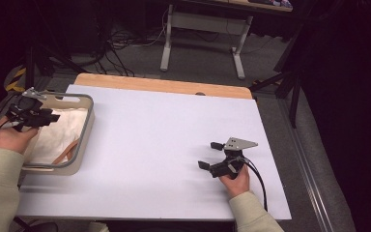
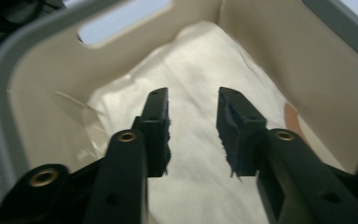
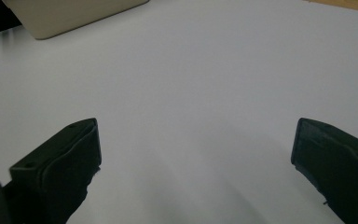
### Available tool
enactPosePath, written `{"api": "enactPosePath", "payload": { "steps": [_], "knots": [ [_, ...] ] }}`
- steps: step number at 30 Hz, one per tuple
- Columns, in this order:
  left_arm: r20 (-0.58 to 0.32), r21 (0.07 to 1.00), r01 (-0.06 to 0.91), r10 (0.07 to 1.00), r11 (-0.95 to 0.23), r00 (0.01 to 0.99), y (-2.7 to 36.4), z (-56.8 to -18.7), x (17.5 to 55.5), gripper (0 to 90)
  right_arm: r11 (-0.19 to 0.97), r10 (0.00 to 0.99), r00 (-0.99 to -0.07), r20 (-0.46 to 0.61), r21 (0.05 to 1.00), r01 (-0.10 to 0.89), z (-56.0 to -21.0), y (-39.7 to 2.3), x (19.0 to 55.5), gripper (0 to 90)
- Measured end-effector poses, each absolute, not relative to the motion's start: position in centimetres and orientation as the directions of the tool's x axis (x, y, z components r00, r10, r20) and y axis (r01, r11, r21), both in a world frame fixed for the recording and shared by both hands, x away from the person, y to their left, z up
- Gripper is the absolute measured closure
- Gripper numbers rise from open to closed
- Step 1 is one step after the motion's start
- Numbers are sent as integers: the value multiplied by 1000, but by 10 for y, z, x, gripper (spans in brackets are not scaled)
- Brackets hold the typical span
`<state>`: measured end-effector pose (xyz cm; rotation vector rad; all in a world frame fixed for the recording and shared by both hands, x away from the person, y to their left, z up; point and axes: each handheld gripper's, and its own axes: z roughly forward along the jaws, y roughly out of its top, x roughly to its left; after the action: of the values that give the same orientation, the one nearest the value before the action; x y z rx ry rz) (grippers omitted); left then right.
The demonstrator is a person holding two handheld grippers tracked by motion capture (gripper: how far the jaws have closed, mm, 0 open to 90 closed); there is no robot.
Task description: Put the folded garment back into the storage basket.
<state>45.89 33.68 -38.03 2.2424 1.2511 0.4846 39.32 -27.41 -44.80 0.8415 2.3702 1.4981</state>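
Note:
A beige bin (image 1: 86,126) with a grey rim stands at the table's left edge, and a white cloth (image 1: 58,133) lies crumpled inside it. My left gripper (image 1: 48,117) hangs over the bin's near-left side, pointing into it. In the left gripper view the left gripper (image 2: 193,93) is open, its jaws a hand's breadth apart just above the cloth (image 2: 191,149), with nothing between them. My right gripper (image 1: 209,154) rests low over the bare white table at the right, pointing left. In the right gripper view it (image 3: 196,135) stands wide open and holds nothing.
A brown-orange strip (image 1: 67,151) lies along the cloth's right side in the bin (image 2: 42,93). The white sheet (image 1: 164,130) covers a wooden tabletop (image 1: 164,86). A corner of the bin (image 3: 74,16) lies far ahead of the right gripper. Desk legs (image 1: 166,46) stand behind.

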Motion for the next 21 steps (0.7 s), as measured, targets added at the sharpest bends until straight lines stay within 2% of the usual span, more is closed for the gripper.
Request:
{"api": "enactPosePath", "payload": {
  "steps": [3, 7, 16, 21],
  "knots": [
    [24, 568, 696, 853, -440, 521, 335, -384, 460, 799, 318, 569, -814, 120, 880, 352, -448, -274, 393, 21],
    [5, 529, 712, 841, -462, 541, 327, -389, 461, 848, 317, 569, -814, 121, 880, 353, -448, -274, 393, 21],
    [-25, 377, 735, 787, -563, 616, 316, -409, 465, 869, 317, 567, -814, 123, 880, 353, -448, -274, 393, 21],
    [-41, 330, 739, 774, -587, 632, 314, -419, 467, 862, 316, 568, -814, 123, 880, 354, -448, -274, 393, 21]
  ]
}}
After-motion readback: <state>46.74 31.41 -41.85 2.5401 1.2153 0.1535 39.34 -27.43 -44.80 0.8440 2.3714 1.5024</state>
